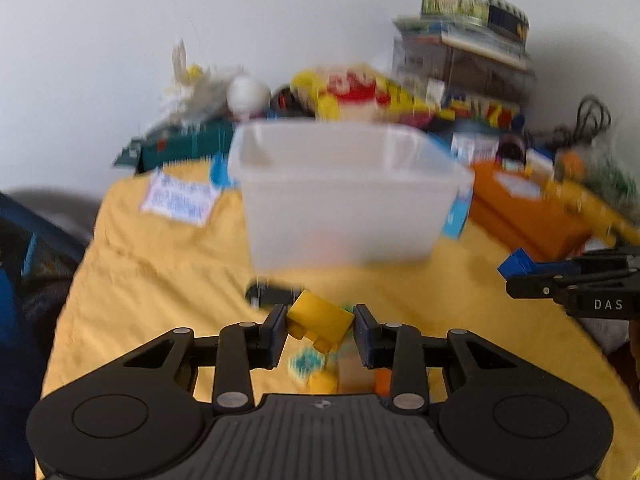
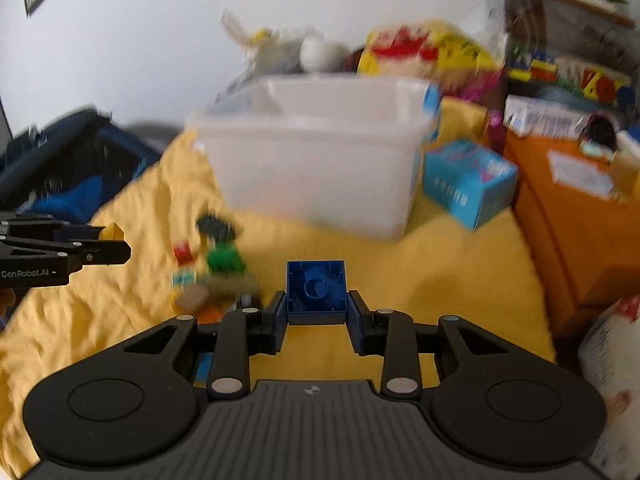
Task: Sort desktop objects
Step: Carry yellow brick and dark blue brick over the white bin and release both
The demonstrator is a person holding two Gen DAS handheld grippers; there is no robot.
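Note:
My left gripper is shut on a yellow toy brick and holds it above the yellow cloth, in front of the translucent white bin. My right gripper is shut on a blue toy brick, hollow underside facing the camera. The right gripper also shows at the right edge of the left wrist view with the blue brick. The left gripper shows at the left edge of the right wrist view. The bin stands ahead of both. A pile of small toys lies on the cloth, left of the right gripper.
A blue carton lies right of the bin. An orange box stands at the right. Toys, a yellow package and stacked boxes crowd the back. A dark blue bag sits at the left. A black object lies on the cloth.

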